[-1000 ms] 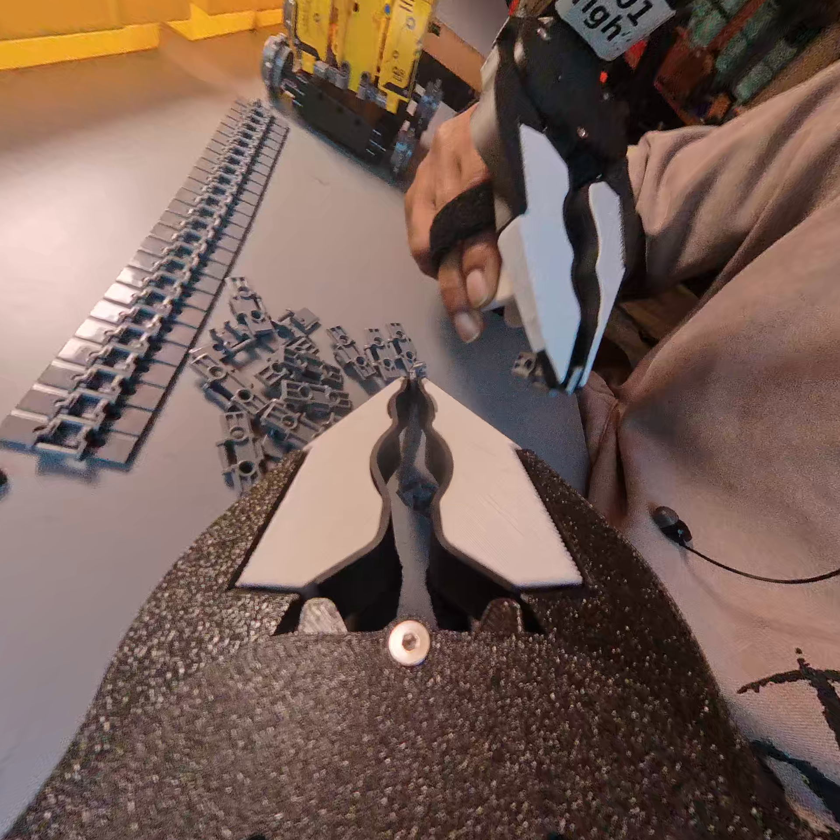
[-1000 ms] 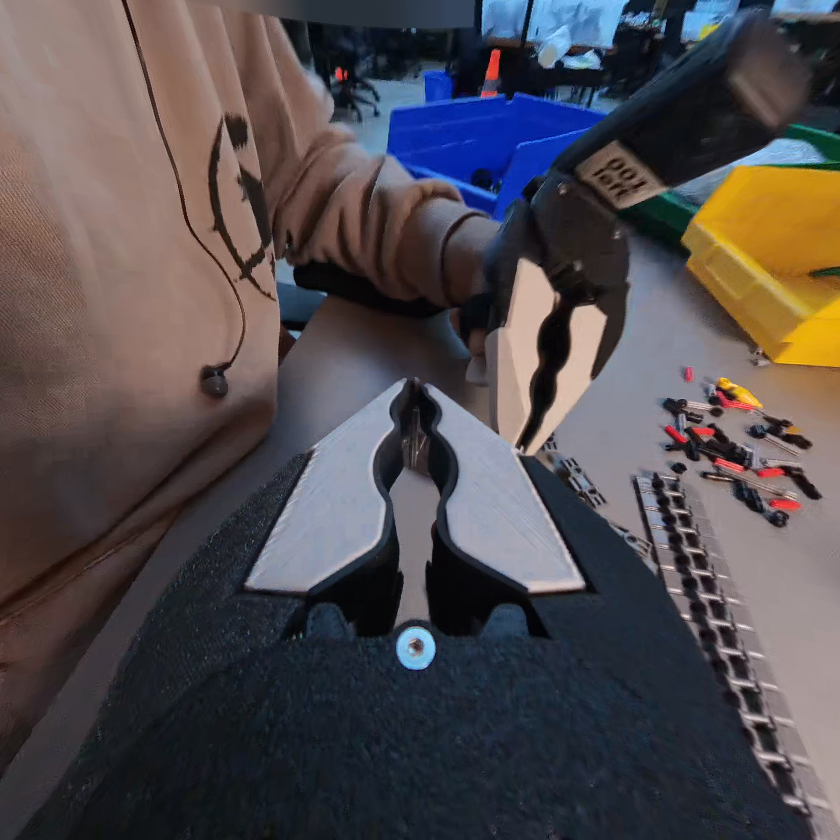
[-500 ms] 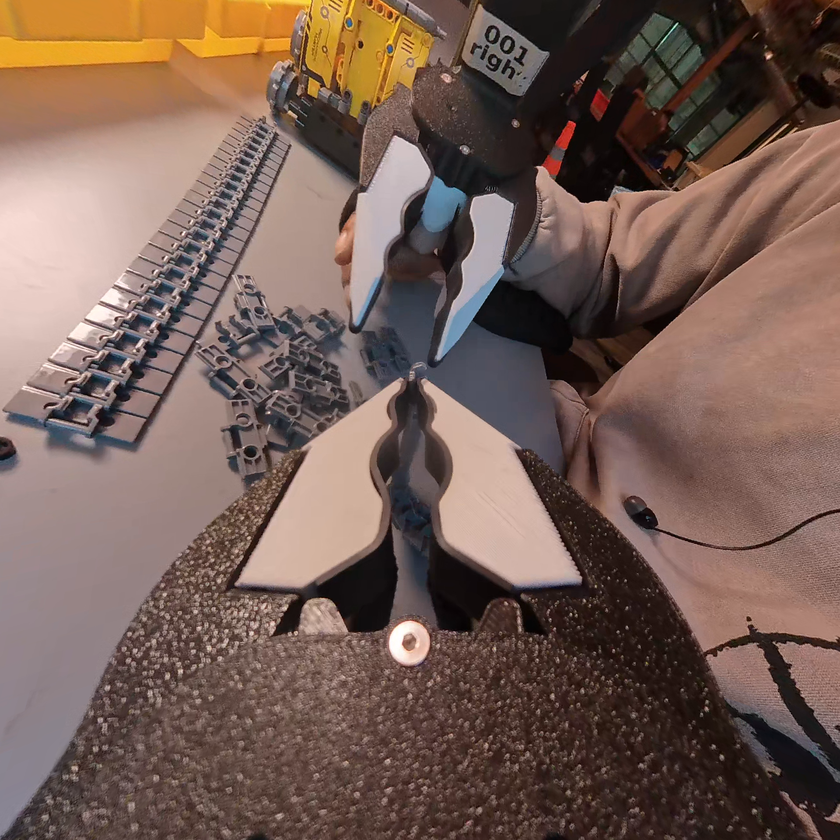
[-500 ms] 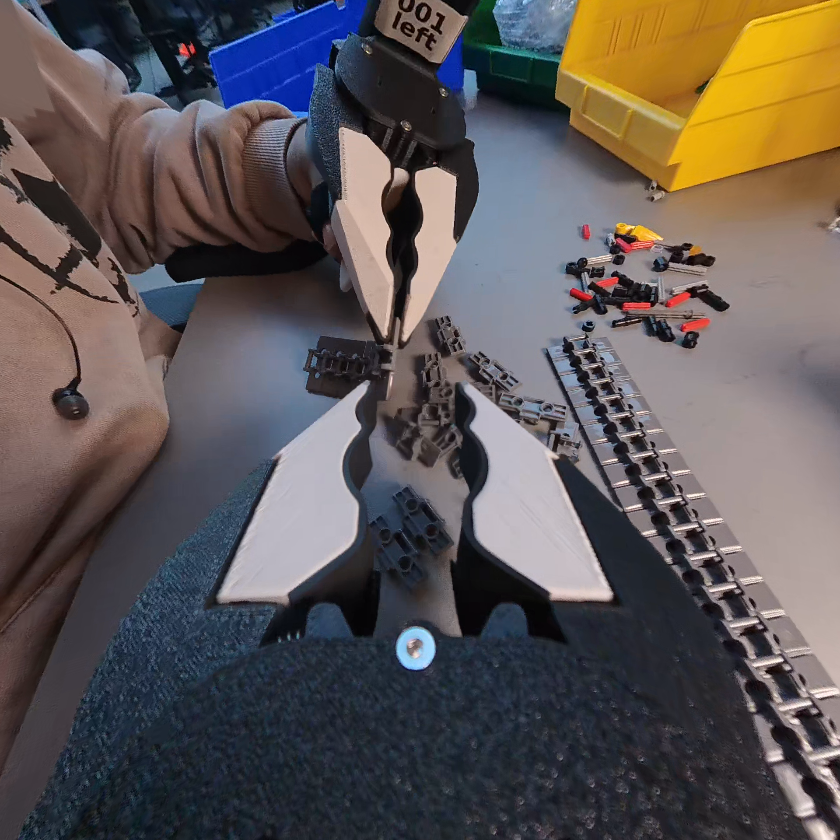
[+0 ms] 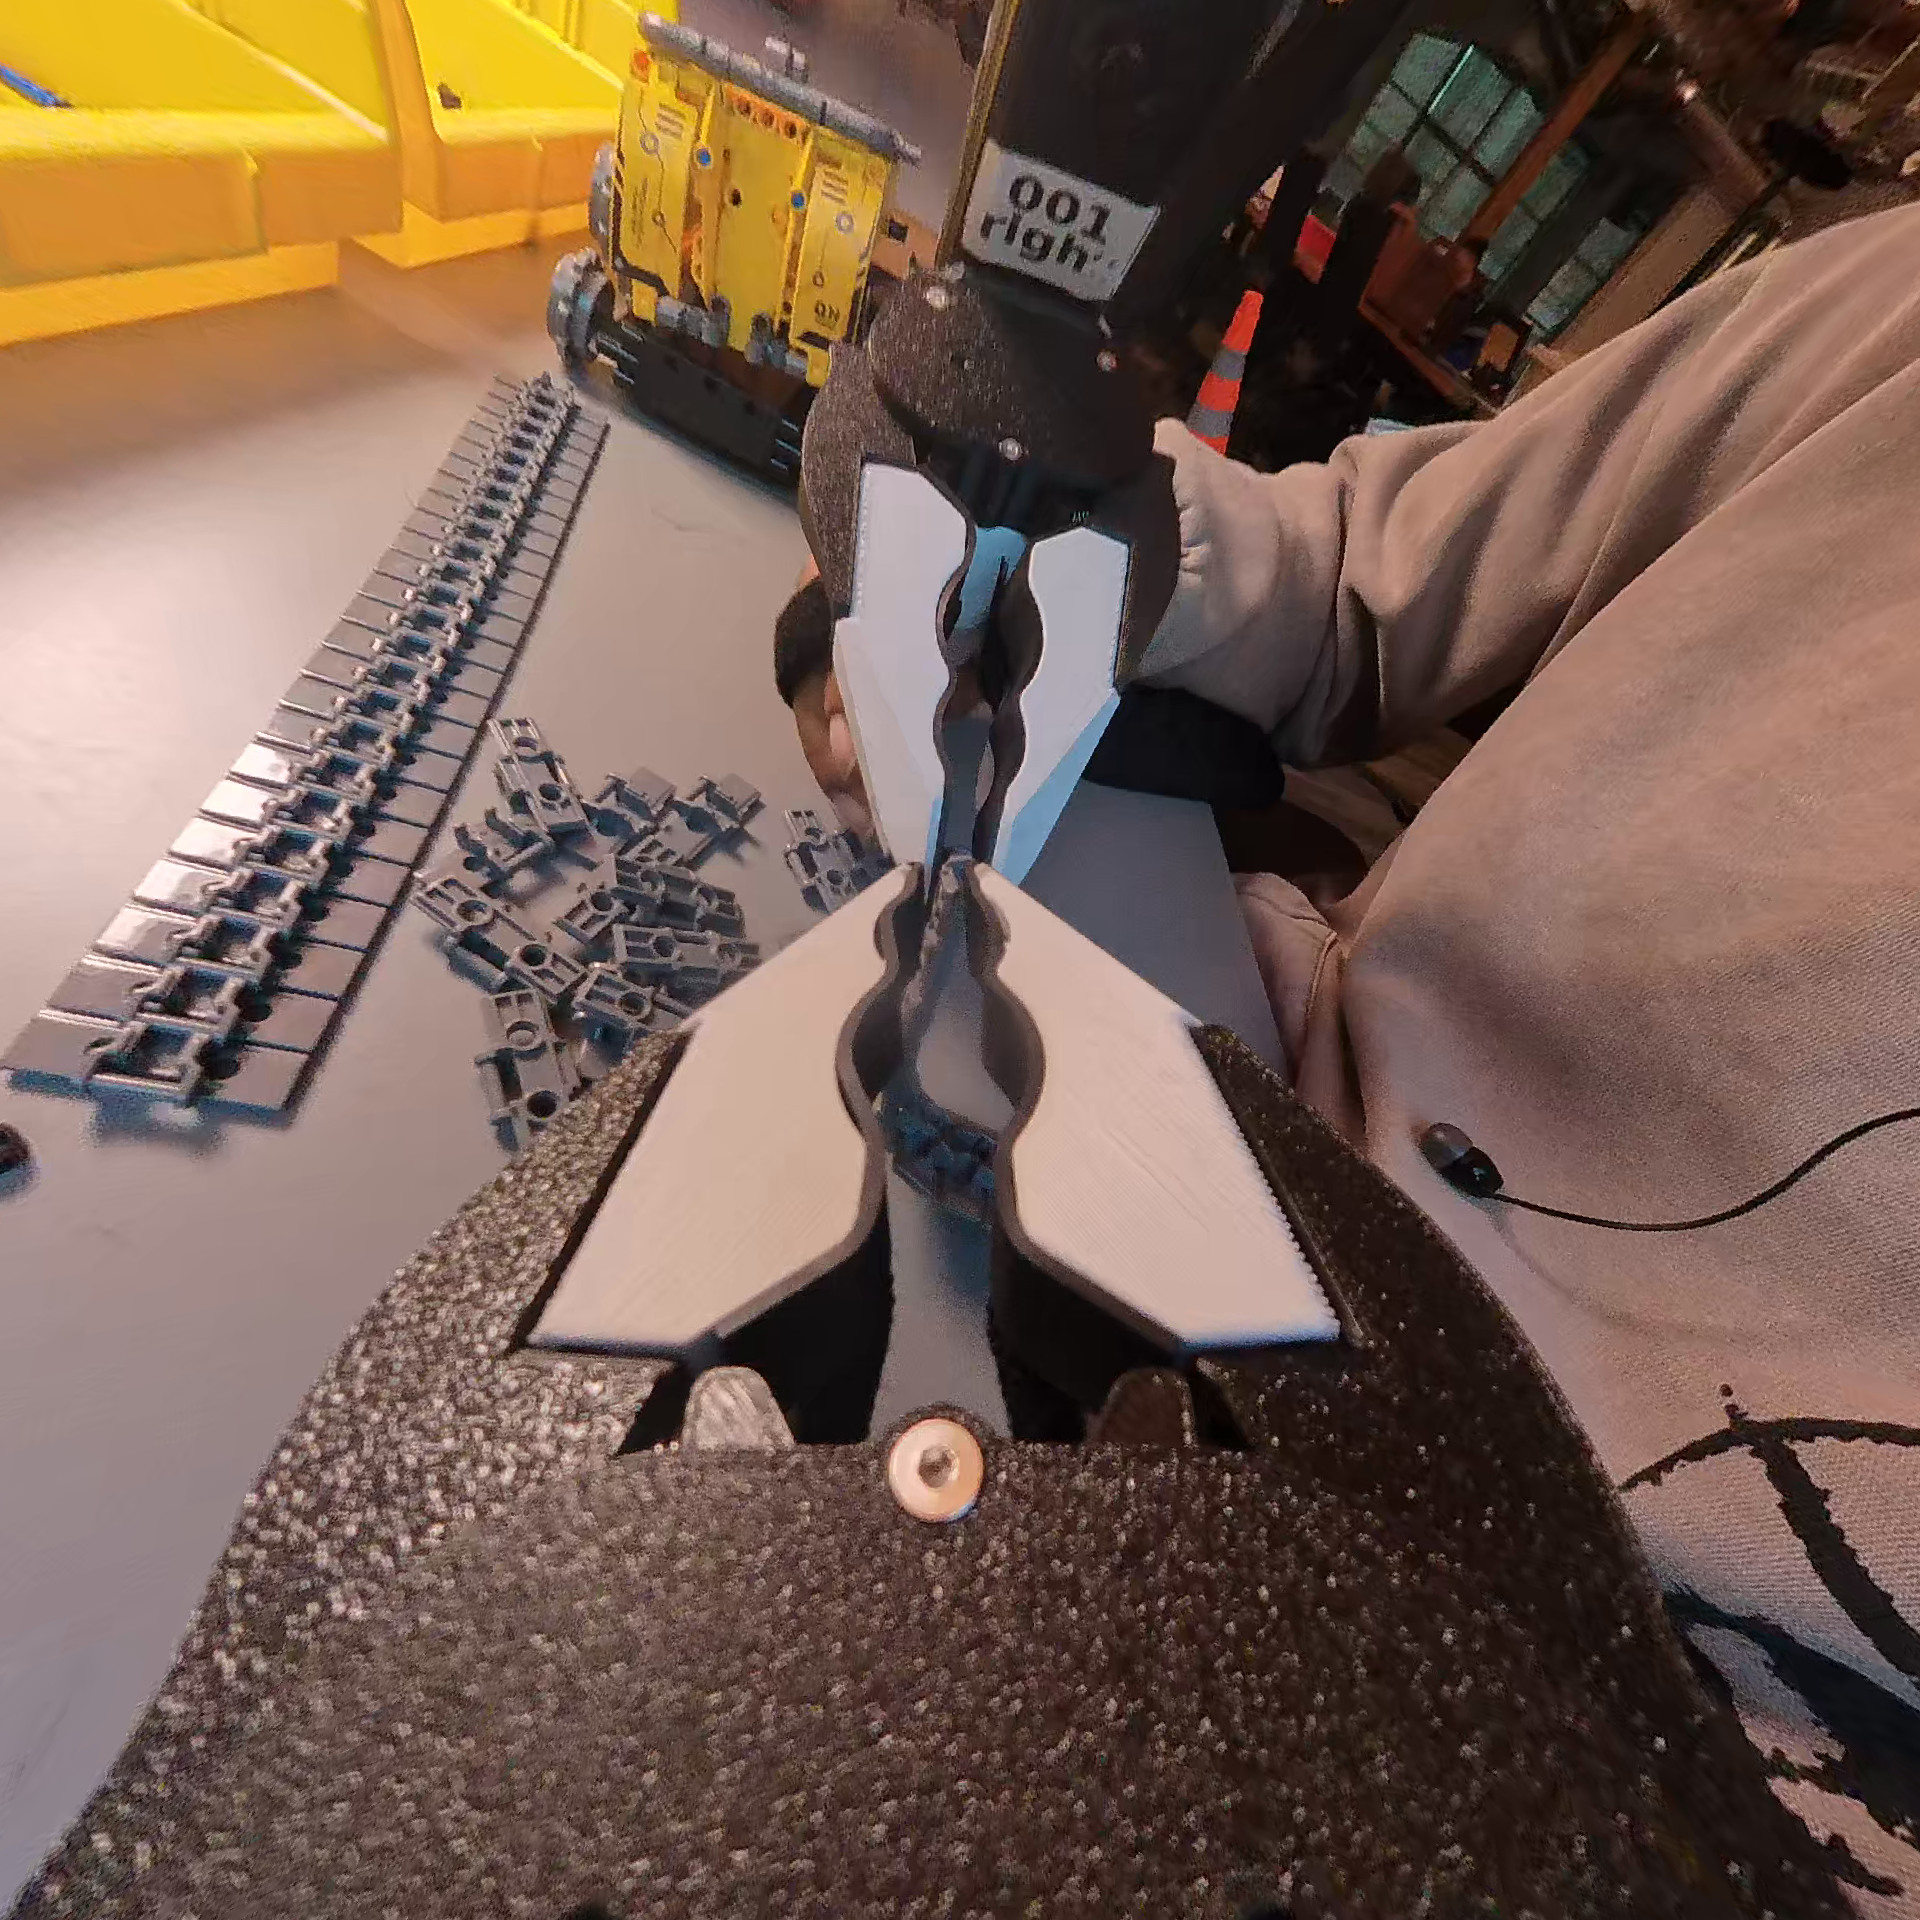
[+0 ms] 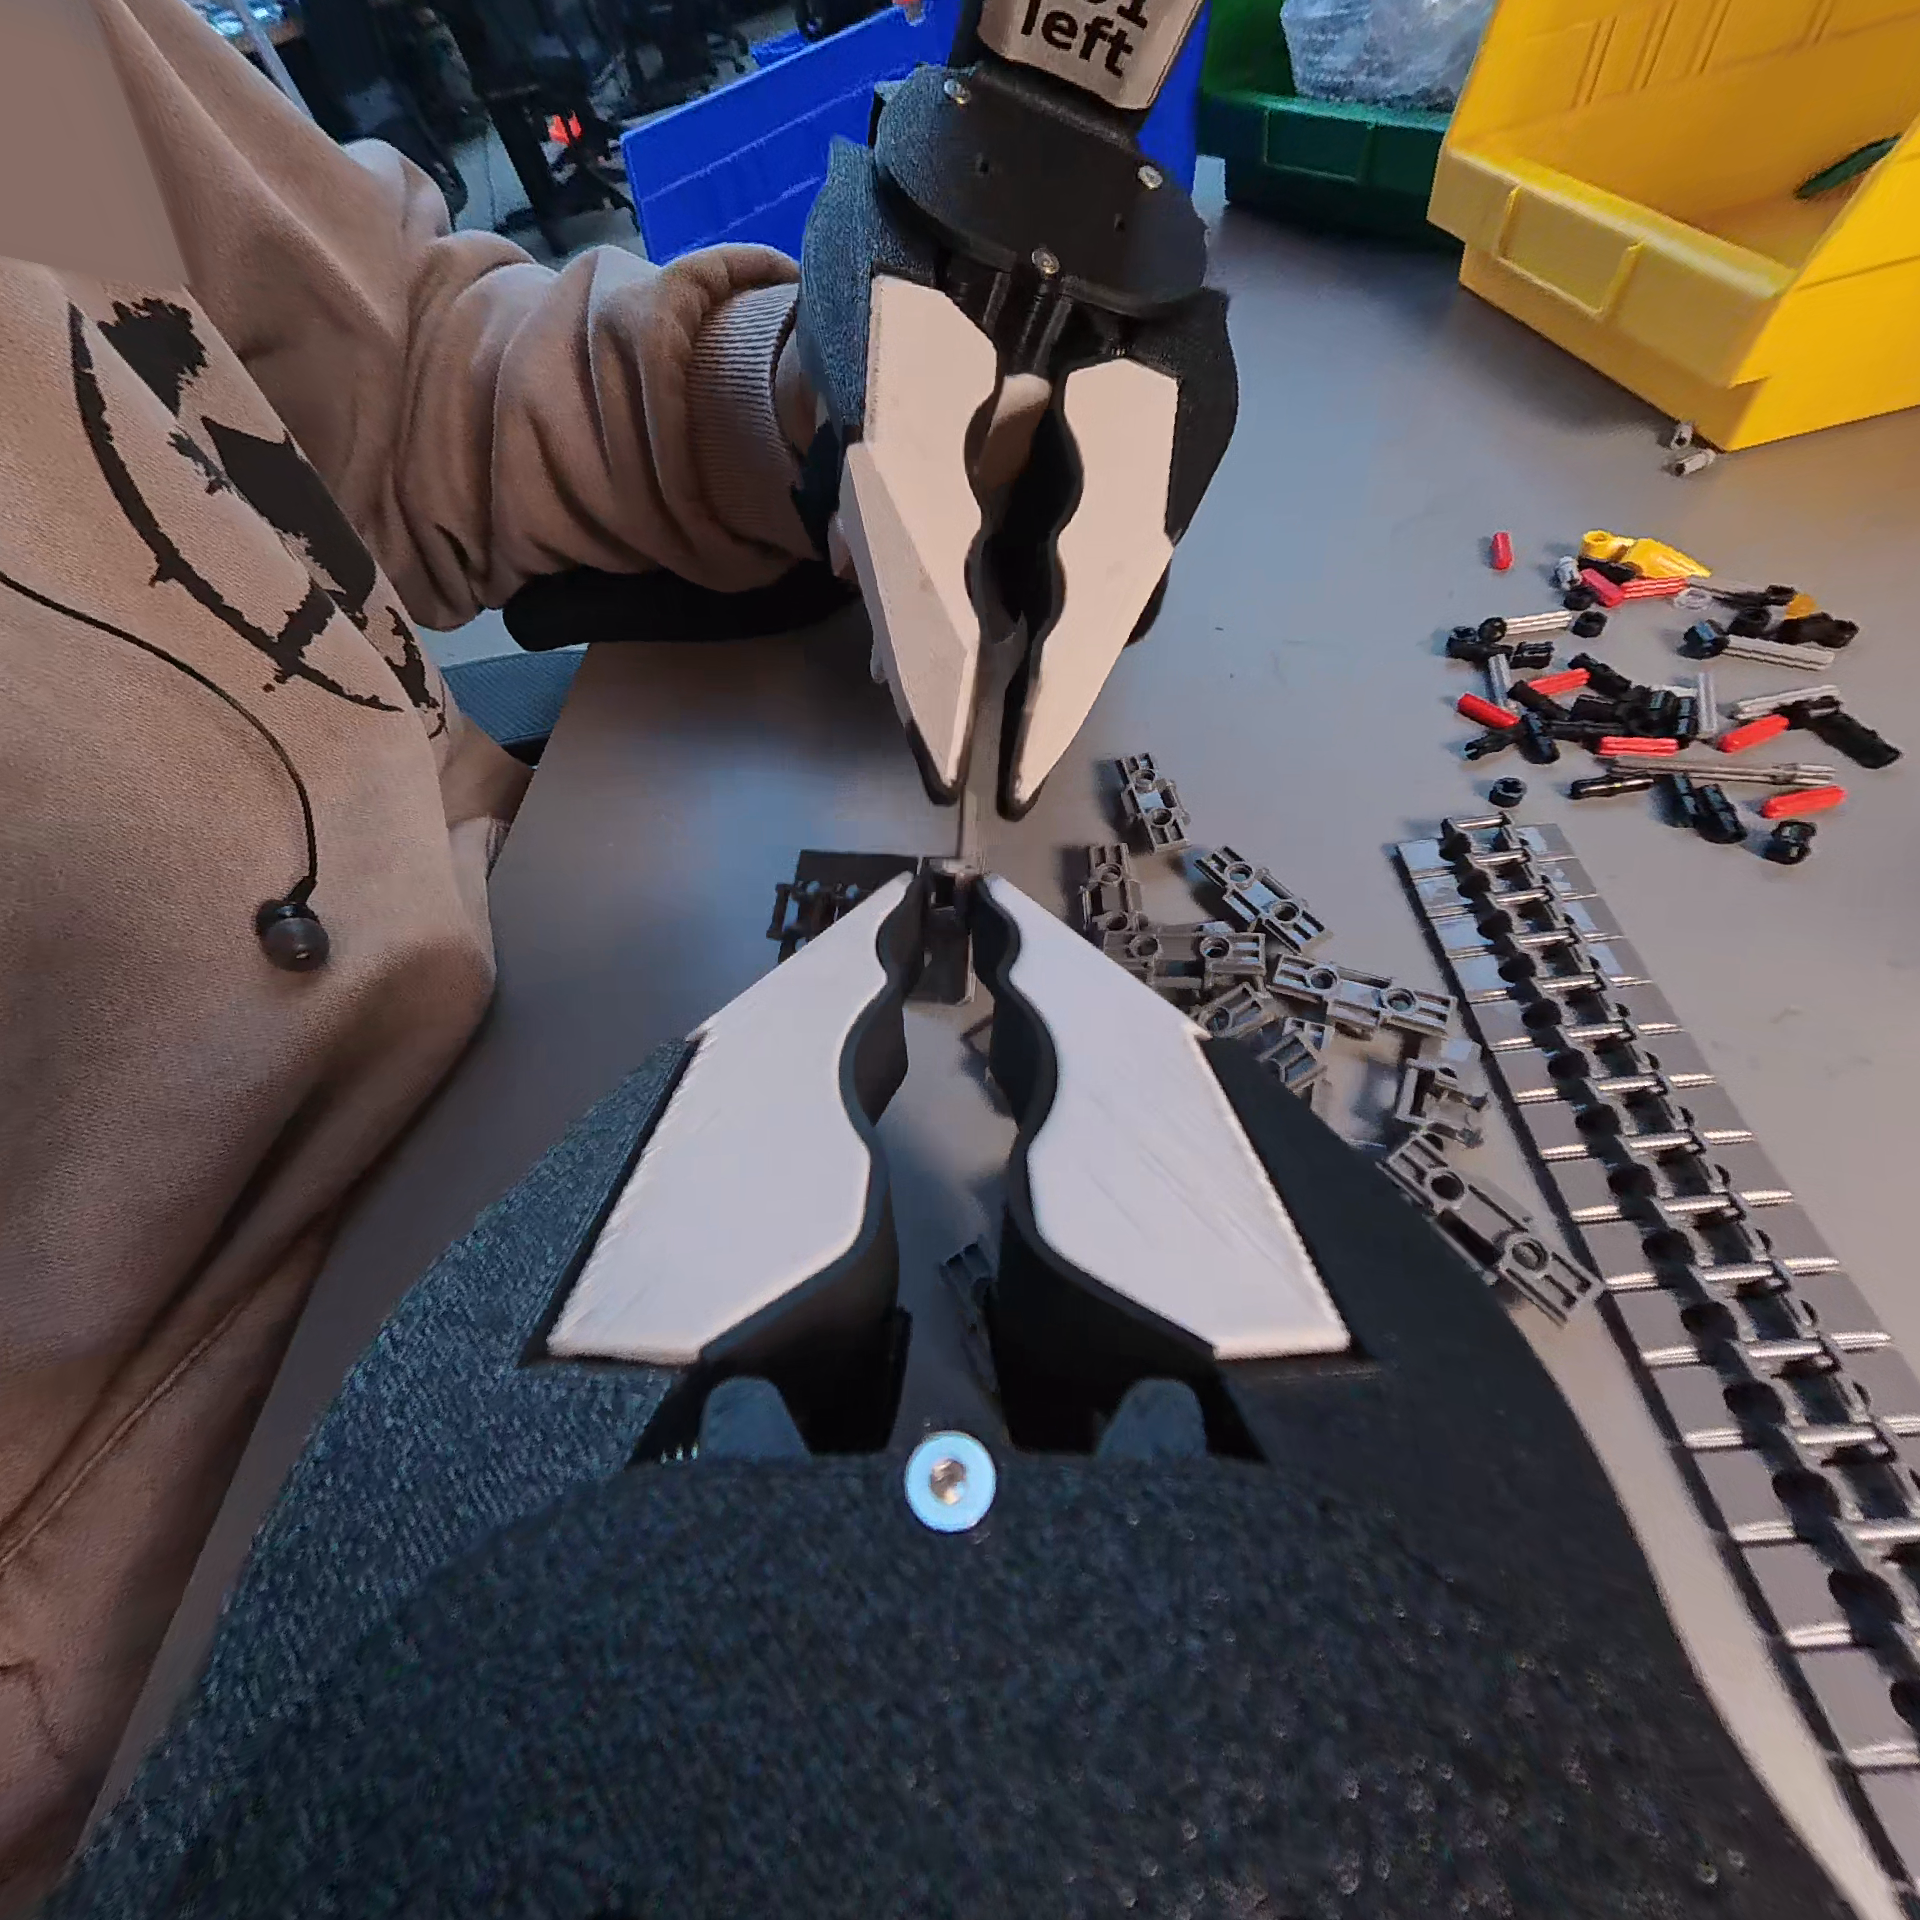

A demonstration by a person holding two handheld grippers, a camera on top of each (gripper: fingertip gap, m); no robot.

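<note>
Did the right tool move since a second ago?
Yes. The right tool swung left from beside the sleeve, toward the loose grey links, meeting the left tool.

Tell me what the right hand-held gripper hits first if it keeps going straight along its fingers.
The left hand-held gripper. It points tip to tip at the right hand-held gripper, with a thin grey pin bridging the small gap, so that pin probably comes first. Depth is hard to judge.

Tan hooded sweatshirt [image 6: 156,727] with black print and ribbed cuffs; black cord ending in a small bead [image 6: 293,933]. Hand-held grippers [image 5: 948,883] [image 6: 948,878]: speckled black bodies, pale grey wavy-edged fingers, one silver screw each.
</note>
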